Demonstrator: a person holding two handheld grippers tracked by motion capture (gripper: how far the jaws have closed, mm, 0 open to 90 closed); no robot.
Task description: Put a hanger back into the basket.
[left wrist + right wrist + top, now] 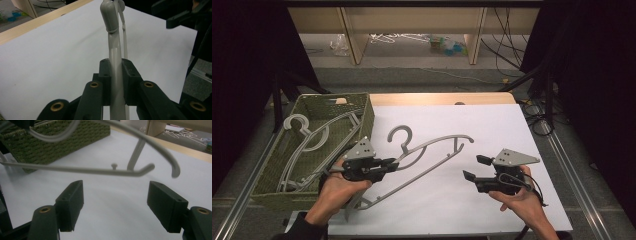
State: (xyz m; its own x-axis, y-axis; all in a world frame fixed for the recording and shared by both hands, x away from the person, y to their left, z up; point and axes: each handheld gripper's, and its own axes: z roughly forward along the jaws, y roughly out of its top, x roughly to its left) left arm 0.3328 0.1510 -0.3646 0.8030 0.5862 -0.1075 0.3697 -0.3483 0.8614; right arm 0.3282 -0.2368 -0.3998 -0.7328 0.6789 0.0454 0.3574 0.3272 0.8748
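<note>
Left tool (388,163) clamped on one grey hanger (432,150), lifted over the tabletop (492,125); right tool (476,167) released nearby. More hangers (312,137) remain in the basket (367,112) at the left edge.

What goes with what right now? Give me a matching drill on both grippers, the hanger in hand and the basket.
Things:
1. left gripper
2. right gripper
3. grey plastic clothes hanger
4. green woven basket

States:
A. holds more grey hangers, at the table's left edge
B. jaws open, nothing between them
C. shut on the hanger's arm
D. held over the white table cover, hook pointing away from the person

Pairs: 1-C, 2-B, 3-D, 4-A
</note>
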